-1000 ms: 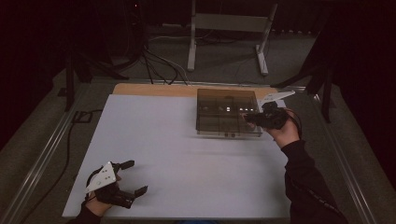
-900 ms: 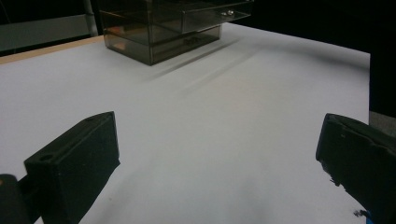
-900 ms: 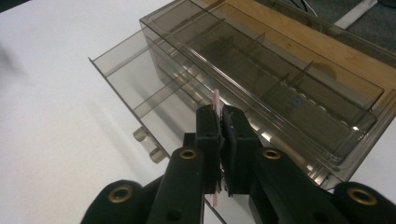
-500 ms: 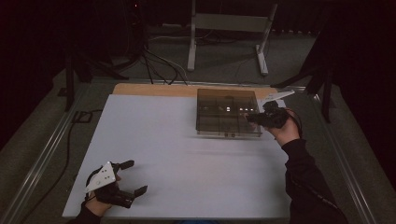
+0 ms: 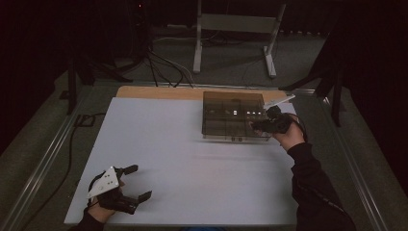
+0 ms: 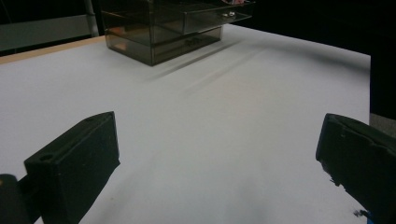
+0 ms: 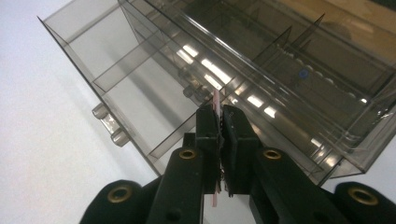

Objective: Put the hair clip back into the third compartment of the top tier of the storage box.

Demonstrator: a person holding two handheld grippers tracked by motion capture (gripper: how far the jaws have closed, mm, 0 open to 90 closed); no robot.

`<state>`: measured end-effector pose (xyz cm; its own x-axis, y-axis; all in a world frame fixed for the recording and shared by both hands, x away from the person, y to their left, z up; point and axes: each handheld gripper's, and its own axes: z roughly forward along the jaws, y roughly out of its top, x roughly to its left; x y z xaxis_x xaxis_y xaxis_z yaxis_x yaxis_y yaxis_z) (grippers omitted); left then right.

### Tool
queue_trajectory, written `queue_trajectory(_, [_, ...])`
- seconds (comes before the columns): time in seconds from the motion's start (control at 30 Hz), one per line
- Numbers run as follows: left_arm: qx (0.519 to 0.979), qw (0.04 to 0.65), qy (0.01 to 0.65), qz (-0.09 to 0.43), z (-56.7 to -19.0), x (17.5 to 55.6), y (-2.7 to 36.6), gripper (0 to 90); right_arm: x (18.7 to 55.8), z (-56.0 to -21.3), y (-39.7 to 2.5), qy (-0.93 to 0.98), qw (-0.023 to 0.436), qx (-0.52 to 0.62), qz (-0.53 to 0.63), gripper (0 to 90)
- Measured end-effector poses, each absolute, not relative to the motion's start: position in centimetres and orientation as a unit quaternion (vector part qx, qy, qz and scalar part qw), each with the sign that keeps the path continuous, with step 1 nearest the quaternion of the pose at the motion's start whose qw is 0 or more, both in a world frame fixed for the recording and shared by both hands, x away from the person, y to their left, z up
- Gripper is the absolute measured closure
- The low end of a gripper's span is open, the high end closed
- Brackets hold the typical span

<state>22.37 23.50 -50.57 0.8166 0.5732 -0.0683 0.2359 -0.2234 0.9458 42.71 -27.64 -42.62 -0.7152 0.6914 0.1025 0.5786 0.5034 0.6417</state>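
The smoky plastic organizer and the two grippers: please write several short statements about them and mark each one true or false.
1. The left gripper is open, with nothing between its fingers. True.
2. The right gripper is wide open. False: its fingers are closed on a thin pink strip.
3. The organizer stands on the far right part of the white table. True.
4. The left gripper touches the organizer. False: it is at the near left corner of the table, far from the organizer.
5. A drawer of the organizer is pulled out, and its compartments look empty. True.
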Motion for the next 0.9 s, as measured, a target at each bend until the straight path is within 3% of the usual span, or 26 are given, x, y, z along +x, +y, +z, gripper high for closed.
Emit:
queue_trajectory(0.4, [0.768,0.564,0.262,0.151,-50.6,22.3,23.5,0.5,43.0,-43.1,-27.4,0.868,0.063,0.372,0.323,84.7])
queue_trajectory(0.9, [0.768,0.565,0.261,0.153,-50.5,22.3,23.5,0.5,41.8,-40.7,-27.5,0.850,0.099,0.362,0.370,61.4])
